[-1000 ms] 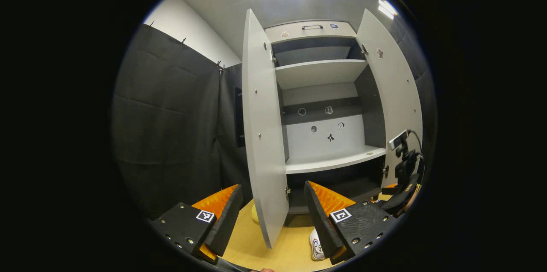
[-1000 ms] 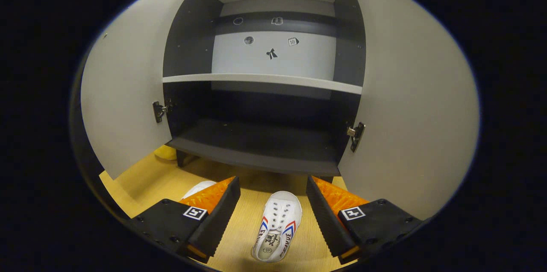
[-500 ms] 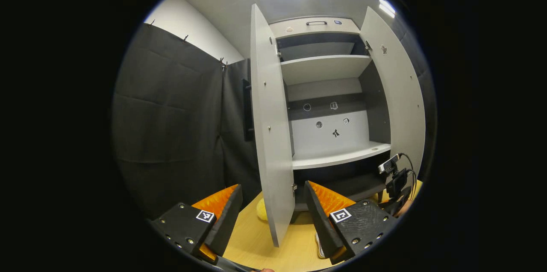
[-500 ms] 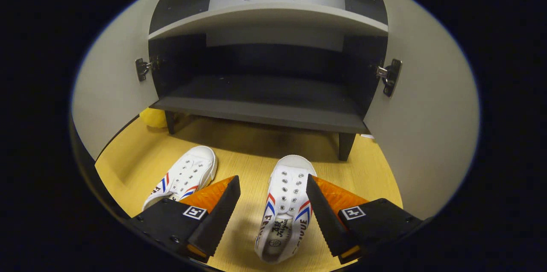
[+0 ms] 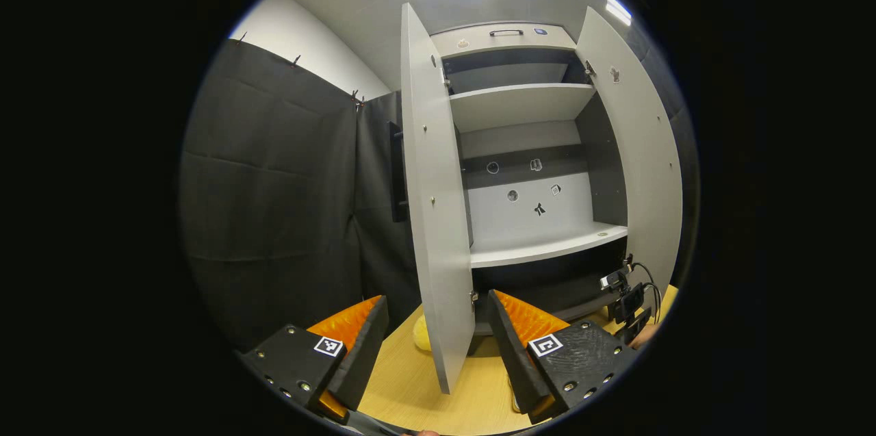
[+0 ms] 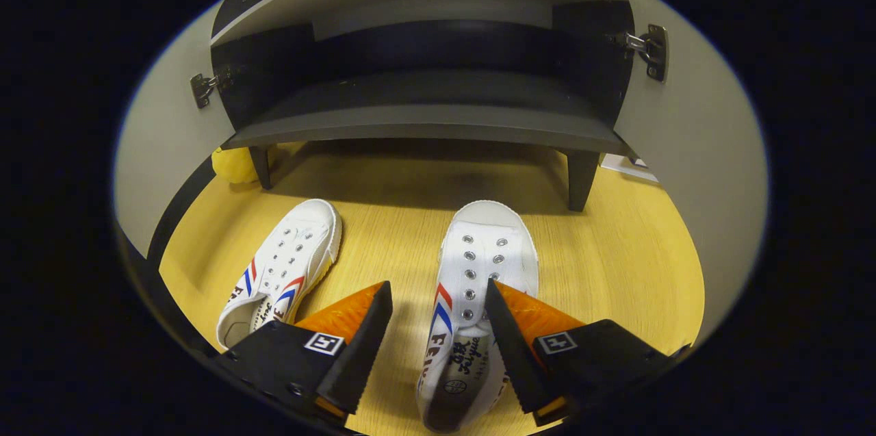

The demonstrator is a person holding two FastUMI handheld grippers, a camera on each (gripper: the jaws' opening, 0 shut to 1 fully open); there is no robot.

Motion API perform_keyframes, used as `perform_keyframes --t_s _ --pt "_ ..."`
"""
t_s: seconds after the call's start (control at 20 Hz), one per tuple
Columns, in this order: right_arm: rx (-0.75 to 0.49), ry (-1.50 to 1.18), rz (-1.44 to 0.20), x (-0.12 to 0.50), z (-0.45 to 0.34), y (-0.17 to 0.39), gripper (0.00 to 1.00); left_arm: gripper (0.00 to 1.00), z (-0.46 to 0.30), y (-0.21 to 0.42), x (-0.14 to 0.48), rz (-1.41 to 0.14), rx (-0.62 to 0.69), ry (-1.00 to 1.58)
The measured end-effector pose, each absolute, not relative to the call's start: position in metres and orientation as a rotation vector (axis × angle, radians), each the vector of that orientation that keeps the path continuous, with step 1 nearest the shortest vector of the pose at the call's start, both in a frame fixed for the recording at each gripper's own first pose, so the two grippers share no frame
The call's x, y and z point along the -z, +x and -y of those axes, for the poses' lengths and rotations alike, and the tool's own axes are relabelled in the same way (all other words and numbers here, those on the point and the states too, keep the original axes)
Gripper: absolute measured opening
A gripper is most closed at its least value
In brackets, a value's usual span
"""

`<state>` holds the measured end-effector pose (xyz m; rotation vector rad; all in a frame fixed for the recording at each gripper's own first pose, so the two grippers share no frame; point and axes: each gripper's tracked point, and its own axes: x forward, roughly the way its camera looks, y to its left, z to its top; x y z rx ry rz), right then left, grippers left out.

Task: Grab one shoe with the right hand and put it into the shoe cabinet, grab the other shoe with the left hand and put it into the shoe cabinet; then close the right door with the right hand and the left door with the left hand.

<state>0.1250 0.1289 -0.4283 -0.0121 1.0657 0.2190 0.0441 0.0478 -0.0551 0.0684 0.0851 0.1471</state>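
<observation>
The right tongs hang low over the right shoe, fingers spread wide to either side of its laced middle and gripping nothing, placed so they can pinch the soft canvas sides. The other shoe lies just beside it on the pale wood floor, toe toward the cabinet. Both are white canvas with metal eyelets and rounded rubber toes. The left tongs hold back, open and empty, facing the smooth grey left door; the right door also stands open, leaving the dark bottom shelf free.
</observation>
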Motion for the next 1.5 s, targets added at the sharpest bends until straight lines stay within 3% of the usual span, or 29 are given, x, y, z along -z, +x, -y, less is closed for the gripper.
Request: perform_keyframes --t_s 0.2,0.25,0.3,0.35,0.4,0.45,0.5,0.6,0.65,0.75,1.05,1.5 --pt "-0.231 -0.032 -1.118 0.438 -0.134 0.121 0.8 0.77 -0.047 0.043 0.053 -0.083 -0.153 0.068" --pt "-0.222 -0.045 -1.128 0.44 -0.134 0.122 0.75 0.77 -0.047 0.042 0.053 -0.081 -0.153 0.068" --pt "-0.21 -0.064 -1.124 0.442 -0.132 0.124 0.8 0.77 -0.047 0.042 0.051 -0.08 -0.153 0.069" --pt "-0.181 -0.098 -1.123 0.442 -0.124 0.123 0.78 0.77 -0.046 0.041 0.05 -0.077 -0.154 0.07" --pt "-0.159 -0.116 -1.111 0.444 -0.12 0.126 0.67 0.77 -0.045 0.04 0.049 -0.074 -0.153 0.071" --pt "-0.149 -0.122 -1.107 0.447 -0.118 0.125 0.47 0.77 -0.045 0.04 0.048 -0.072 -0.152 0.072" --pt "-0.149 -0.109 -1.104 0.445 -0.12 0.124 0.37 0.77 -0.045 0.039 0.048 -0.07 -0.152 0.073" --pt "-0.14 -0.065 -1.115 0.446 -0.121 0.125 0.33 0.78 -0.043 0.038 0.048 -0.068 -0.149 0.07" --pt "-0.142 -0.044 -1.129 0.448 -0.12 0.124 0.17 0.78 -0.042 0.037 0.047 -0.067 -0.146 0.067" --pt "-0.126 -0.028 -1.124 0.439 -0.118 0.124 0.02 0.78 -0.04 0.037 0.046 -0.065 -0.141 0.066" --pt "-0.096 0.012 -1.078 0.417 -0.109 0.129 0.02 0.78 -0.035 0.035 0.045 -0.058 -0.12 0.06" --pt "-0.149 0.049 -0.958 0.351 -0.112 0.125 0.02 0.79 -0.012 0.045 0.041 -0.037 -0.048 0.04"
